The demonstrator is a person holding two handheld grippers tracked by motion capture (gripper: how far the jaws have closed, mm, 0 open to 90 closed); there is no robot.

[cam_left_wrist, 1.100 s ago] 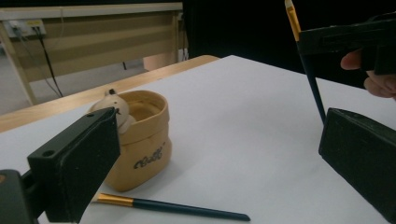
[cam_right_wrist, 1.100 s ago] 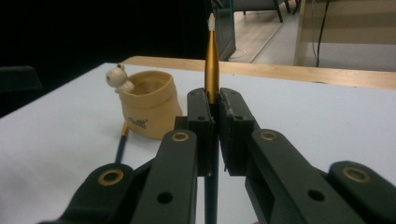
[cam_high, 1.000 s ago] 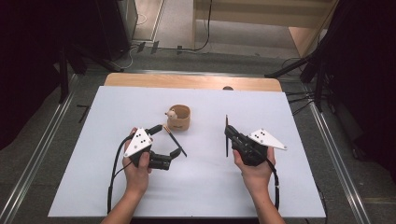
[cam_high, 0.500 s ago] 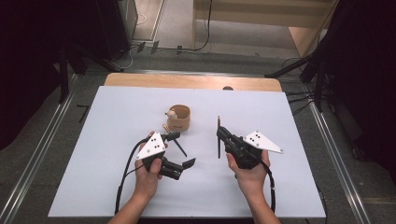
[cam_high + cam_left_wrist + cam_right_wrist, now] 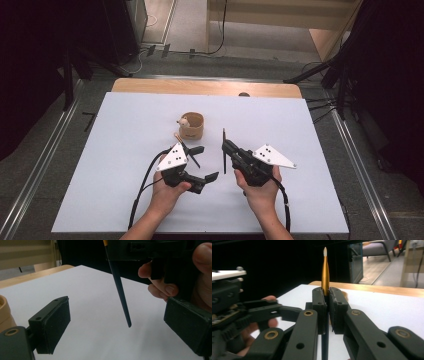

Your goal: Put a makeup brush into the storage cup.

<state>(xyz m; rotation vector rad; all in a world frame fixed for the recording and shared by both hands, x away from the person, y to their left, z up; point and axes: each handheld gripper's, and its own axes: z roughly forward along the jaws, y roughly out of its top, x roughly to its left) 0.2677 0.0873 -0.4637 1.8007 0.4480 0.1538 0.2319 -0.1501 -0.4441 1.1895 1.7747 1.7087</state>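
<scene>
Left claw (image 5: 205, 162), low and just left of centre in the high view, was spread wide. Its jaws had just been closing a touch, with the dark handle of the paintbrush (image 5: 325, 272) hanging between them, but neither pad was on it yet. The right claw (image 5: 226, 146), just right of centre, was pinched tight on the brush at the gold ferrule, with the pale tip sticking up in the right gripper view. So the brush was up off the white table (image 5: 310, 150), below and right of the little wooden cup (image 5: 192, 126).

Looked to me like a hand-over, and how I'd do it:
- Centre the handle first. In the left gripper view it sat closer to the right-hand pad.
- Square the pads to the shaft, since it hung at a slant.
- Grab higher up. The tapered end is skinny and would probably pivot or slip.
- Keep the right claw clamped until the left really has it.
</scene>
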